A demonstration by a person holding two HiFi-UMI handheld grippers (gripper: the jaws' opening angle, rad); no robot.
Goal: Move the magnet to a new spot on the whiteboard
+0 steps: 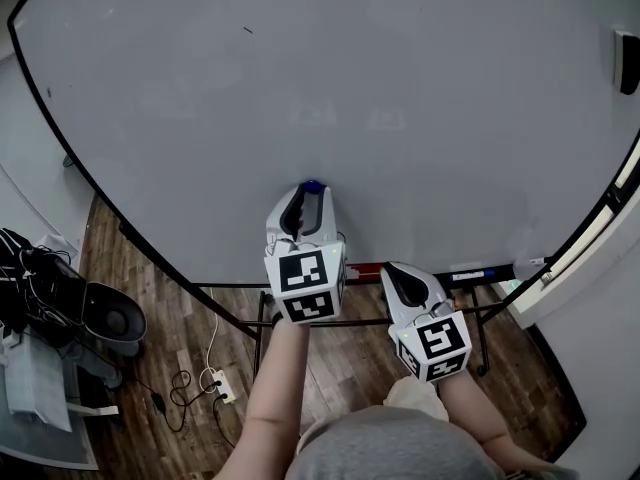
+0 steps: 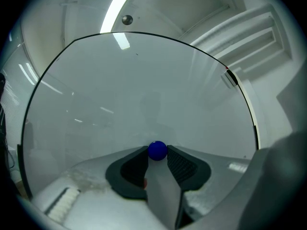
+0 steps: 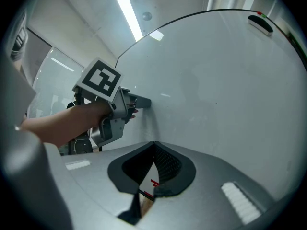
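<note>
A small round blue magnet [image 2: 157,150] sits pinched between the dark pads of my left gripper [image 2: 157,153], which is shut on it. In the head view the magnet [image 1: 313,185] shows at the tip of the left gripper [image 1: 311,192], right at the lower middle of the whiteboard [image 1: 350,88]. The right gripper view shows the left gripper [image 3: 143,101] with its nose against the whiteboard [image 3: 220,80]. My right gripper [image 1: 391,268] hangs lower and to the right, near the board's bottom edge. Its jaws [image 3: 154,145] are shut with nothing between them.
A black eraser [image 1: 627,61] clings to the board's upper right corner. Markers [image 1: 470,271] lie in the tray under the board. On the wooden floor to the left stand a dark chair with bags [image 1: 100,318] and a power strip with cables [image 1: 215,380].
</note>
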